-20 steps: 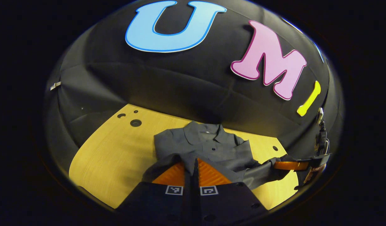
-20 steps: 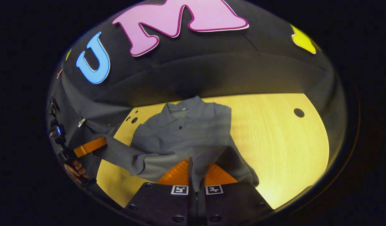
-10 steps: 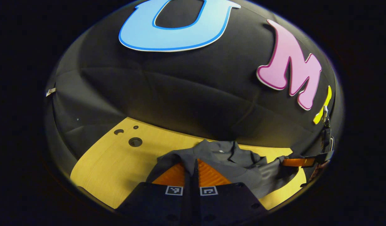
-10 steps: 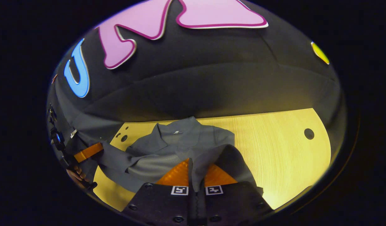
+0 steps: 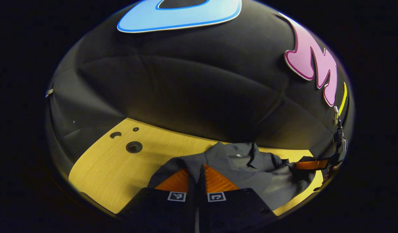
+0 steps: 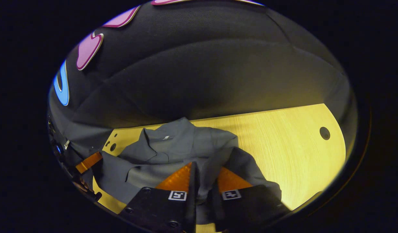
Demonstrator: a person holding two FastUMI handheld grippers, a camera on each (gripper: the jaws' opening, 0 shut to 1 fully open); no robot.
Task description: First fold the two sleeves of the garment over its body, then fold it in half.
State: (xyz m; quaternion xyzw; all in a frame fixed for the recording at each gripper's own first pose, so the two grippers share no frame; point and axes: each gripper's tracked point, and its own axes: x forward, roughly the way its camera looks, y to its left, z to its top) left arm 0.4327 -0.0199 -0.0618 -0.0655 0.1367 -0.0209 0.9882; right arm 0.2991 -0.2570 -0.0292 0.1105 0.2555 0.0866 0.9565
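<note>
On the table (image 6: 283,136), garment (image 6: 182,145) bunched between both tongs

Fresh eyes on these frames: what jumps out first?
The grey shirt bunched mid-fold on the yellow wooden table, collar toward the wall. The right gripper has cloth between its slightly parted fingers. In the left gripper view, the left gripper pinches the near hem.
</note>
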